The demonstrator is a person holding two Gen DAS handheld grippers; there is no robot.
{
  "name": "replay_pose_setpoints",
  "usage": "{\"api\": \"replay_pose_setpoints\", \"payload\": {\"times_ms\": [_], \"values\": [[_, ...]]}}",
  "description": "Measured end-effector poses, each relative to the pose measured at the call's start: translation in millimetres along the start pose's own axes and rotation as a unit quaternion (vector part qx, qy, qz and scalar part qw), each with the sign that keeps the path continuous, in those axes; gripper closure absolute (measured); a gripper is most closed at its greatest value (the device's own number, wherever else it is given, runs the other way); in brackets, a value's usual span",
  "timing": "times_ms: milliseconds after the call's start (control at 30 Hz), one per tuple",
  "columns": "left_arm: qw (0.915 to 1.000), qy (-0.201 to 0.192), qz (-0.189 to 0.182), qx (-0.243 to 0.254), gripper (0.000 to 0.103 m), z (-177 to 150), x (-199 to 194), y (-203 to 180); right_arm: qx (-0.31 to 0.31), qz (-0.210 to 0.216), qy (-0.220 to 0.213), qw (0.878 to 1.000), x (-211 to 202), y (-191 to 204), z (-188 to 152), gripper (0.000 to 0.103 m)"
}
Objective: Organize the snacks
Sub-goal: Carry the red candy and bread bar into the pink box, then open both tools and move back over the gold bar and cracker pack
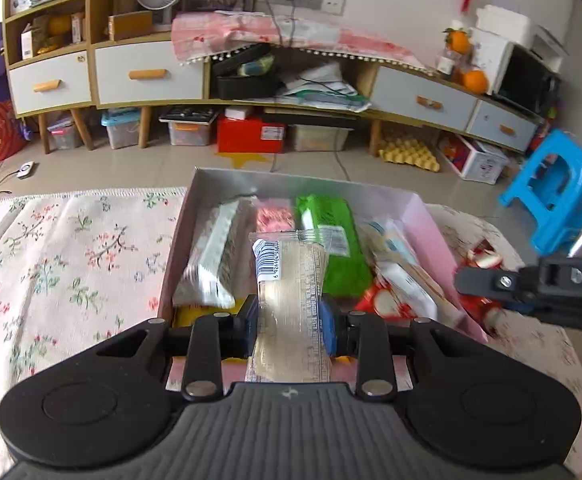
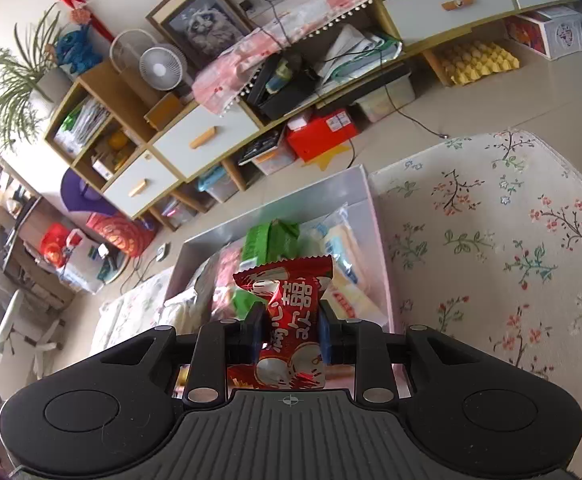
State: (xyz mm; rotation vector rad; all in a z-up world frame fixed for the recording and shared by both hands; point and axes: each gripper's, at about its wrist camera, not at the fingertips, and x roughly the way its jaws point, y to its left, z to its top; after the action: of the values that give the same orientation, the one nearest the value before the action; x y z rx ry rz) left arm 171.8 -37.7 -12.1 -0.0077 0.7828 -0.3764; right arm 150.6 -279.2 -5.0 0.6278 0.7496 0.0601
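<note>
Glossy plastic snack wrappers (image 1: 291,280) in a matt cardboard box (image 1: 431,224).

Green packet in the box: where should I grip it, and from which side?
Grip the green packet across its narrow width near the far end, coming from above. It lies flat and long between neighbouring snacks, its near end behind the clear packet that the left gripper holds.

Crowded snack box (image 1: 211,184); bare floral cloth (image 1: 71,248) alongside, right hand-held gripper (image 1: 463,280) nearby.
</note>
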Motion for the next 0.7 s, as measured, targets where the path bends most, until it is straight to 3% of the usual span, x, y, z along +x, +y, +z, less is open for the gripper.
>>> {"api": "replay_pose_setpoints", "payload": {"times_ms": [233,300,400,700], "values": [[0.9999,-0.010,0.012,0.004,0.072,6.1,11.8,-0.8,0.006,-0.005,-0.015,1.000,7.8,-8.2,4.5,0.073],[0.9995,-0.023,0.017,0.010,0.059,5.4,8.8,-1.9,0.013,-0.006,-0.015,1.000,7.7,-11.0,5.5,0.068],[0.9994,-0.028,0.015,0.009,0.047,5.4,5.5,-1.6,0.021,-0.004,-0.017,1.000,4.1,-13.7,6.6,0.058],[0.9994,-0.021,0.023,0.013,0.030,-4.6,-15.5,2.2,0.017,-0.010,-0.015,1.000,-17.6,-4.7,6.4,0.052]]}}
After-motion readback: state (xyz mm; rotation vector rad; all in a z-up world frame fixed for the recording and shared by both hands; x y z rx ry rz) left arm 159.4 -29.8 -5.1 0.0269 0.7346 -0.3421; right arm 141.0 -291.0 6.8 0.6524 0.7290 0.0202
